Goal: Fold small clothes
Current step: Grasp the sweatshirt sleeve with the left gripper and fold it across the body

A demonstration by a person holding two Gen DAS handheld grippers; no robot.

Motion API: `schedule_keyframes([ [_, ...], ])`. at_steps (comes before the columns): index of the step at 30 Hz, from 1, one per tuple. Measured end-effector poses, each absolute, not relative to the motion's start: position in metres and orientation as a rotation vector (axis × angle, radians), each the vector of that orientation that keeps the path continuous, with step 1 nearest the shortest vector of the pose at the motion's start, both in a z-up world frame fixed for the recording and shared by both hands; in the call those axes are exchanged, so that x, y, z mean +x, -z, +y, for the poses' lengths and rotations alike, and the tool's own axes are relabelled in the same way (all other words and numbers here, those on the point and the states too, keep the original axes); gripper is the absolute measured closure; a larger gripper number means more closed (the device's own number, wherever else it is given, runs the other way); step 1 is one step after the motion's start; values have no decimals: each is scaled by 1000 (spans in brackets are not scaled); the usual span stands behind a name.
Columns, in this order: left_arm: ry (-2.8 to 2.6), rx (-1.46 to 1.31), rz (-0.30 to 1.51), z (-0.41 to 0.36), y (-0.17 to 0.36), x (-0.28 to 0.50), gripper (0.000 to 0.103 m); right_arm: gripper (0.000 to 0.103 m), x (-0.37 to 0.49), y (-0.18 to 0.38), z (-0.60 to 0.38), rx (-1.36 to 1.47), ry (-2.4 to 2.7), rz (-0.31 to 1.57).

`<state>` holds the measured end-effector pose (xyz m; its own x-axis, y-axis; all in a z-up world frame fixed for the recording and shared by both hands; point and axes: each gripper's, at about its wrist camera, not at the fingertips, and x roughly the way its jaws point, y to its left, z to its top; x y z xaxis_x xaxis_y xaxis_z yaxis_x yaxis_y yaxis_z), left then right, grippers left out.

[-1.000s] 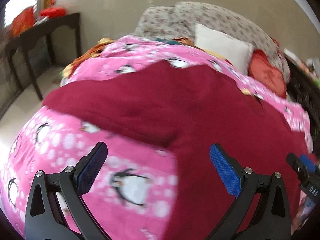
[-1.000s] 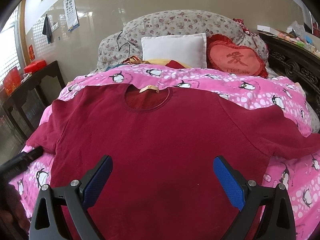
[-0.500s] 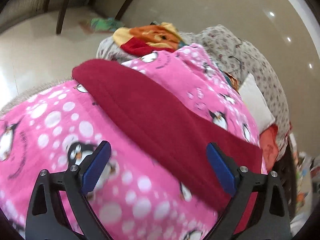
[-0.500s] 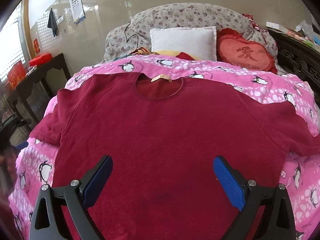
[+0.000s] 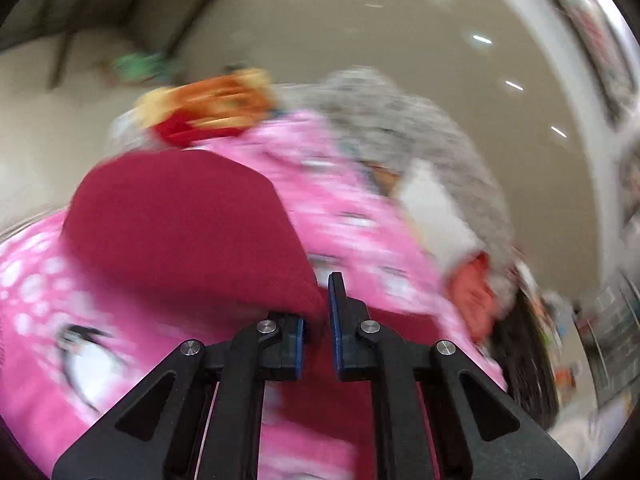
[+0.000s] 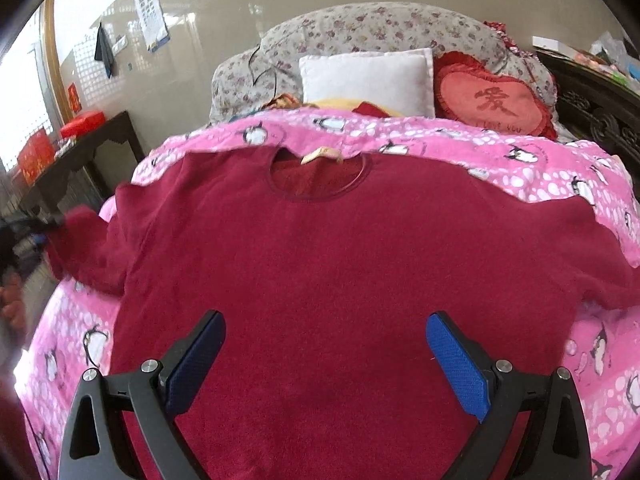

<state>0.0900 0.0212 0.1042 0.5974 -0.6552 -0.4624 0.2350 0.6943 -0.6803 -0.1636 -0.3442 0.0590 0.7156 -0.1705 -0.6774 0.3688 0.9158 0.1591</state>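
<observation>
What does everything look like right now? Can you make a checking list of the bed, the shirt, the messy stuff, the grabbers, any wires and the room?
Surface: pink penguin blanket covering the bed.
Job's things: dark red shirt lying flat, neckline toward the pillows; its left sleeve is pinched and lifting.
Clutter: white pillow, red heart cushion, orange-yellow cloth by the bed edge.
Grippers: left gripper shut on the sleeve; right gripper open above the shirt's lower part, holding nothing.
Cables: one thin dark cord on the floral bedding.
Surroundings: dark side table with red boxes, tiled wall.

Left wrist view motion-blurred throughout
</observation>
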Motion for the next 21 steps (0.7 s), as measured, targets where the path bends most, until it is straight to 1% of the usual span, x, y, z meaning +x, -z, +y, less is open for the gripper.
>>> schedule_keyframes([
  [2,678,-566,716,-16,-140,63,95,3,-171,-67,-351,311,321,686],
  [4,803,-520,694,-56,-164,40,95,3,-182,-77,-360,335,338,656],
  [7,944,-435,707,-116,-175,5,95,3,-201,-89,-379,386,370,608],
  [8,1003,-394,728,-145,-170,-10,95,3,-210,-93,-388,410,384,590],
  [11,1073,-290,787,-201,-142,-35,95,3,-227,-101,-412,469,425,561],
  [13,1144,-189,872,-241,-109,-50,94,3,-237,-103,-423,498,446,547],
  [15,1162,-88,928,-263,-89,-60,94,3,-245,-104,-435,514,466,547],
  [17,1162,-16,949,-267,-77,-65,93,3,-250,-105,-443,513,478,548],
  [18,1167,-16,953,-263,-78,-65,83,3,-251,-106,-445,505,484,550],
  [19,1189,-36,965,-254,-83,-66,68,3,-251,-106,-446,497,484,553],
  [20,1202,-51,970,-248,-86,-64,59,3,-249,-106,-445,485,474,558],
  [21,1221,-73,958,-233,-94,-67,40,3,-247,-106,-444,476,464,562],
])
